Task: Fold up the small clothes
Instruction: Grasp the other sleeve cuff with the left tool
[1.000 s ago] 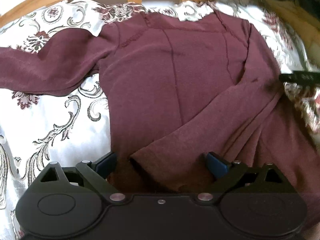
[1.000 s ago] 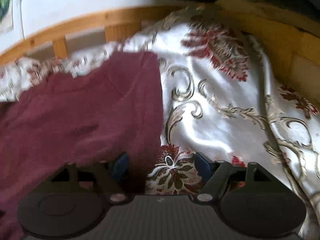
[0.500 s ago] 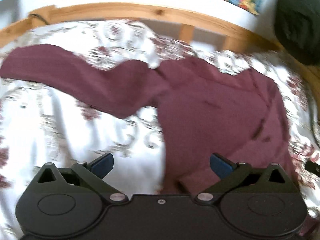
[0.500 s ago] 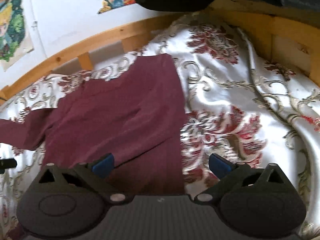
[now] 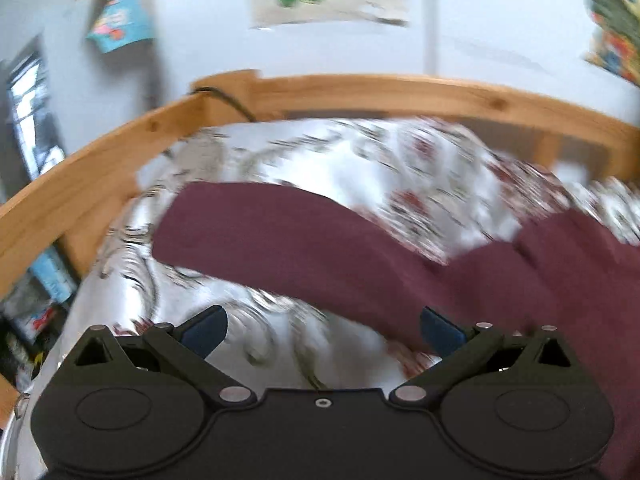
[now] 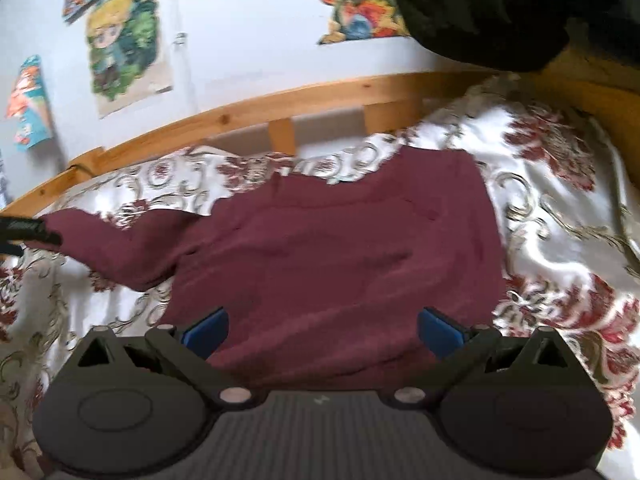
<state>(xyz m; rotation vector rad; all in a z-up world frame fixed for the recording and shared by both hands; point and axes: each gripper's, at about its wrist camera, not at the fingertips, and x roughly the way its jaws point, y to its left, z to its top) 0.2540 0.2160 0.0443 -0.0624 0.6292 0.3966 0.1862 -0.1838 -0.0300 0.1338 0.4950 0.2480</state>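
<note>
- The maroon top (image 6: pixel 340 256) lies flat on the patterned bedspread (image 6: pixel 560 240), one sleeve (image 5: pixel 280 236) stretched out sideways.
- Left gripper (image 5: pixel 322 326) and right gripper (image 6: pixel 322 330): jaws spread wide, pinching nothing.
- Judged step: sleeve fold pending; next, grasp the sleeve end and carry it inward.
- Only the right view shows the body's far edge.
</note>
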